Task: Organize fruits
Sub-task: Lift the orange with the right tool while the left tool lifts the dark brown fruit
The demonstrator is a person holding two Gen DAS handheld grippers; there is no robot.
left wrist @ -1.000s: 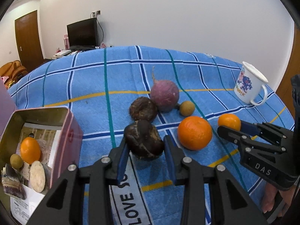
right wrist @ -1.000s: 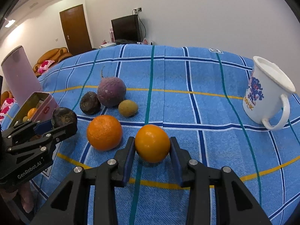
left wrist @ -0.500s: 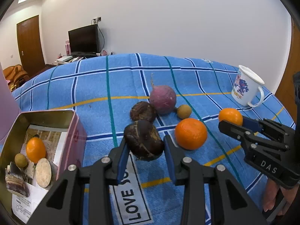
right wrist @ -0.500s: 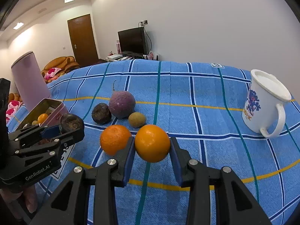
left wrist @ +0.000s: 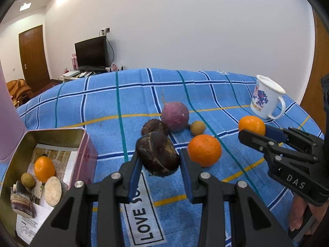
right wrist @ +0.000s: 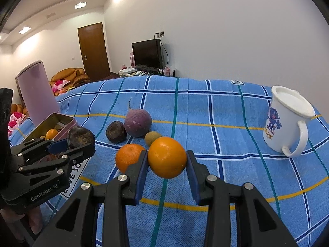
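My left gripper (left wrist: 159,162) is shut on a dark brown fruit (left wrist: 157,154) and holds it above the blue cloth. My right gripper (right wrist: 167,160) is shut on an orange (right wrist: 167,156), also lifted; it shows in the left wrist view (left wrist: 251,125) too. On the cloth lie another orange (left wrist: 204,153), a second dark fruit (left wrist: 153,126), a purple round root (left wrist: 174,116) and a small tan fruit (left wrist: 197,127). An open pink tin (left wrist: 82,144) at the left holds a small orange (left wrist: 44,168) and other pieces.
A white mug (right wrist: 287,121) stands at the right on the blue plaid cloth (right wrist: 205,103). A tall pink container (right wrist: 38,90) stands behind the tin. A "LOVE" label (left wrist: 141,218) lies on the cloth near me.
Both grippers have risen with their fruits, which now hang higher above the cloth. The fruits on the cloth have not moved.
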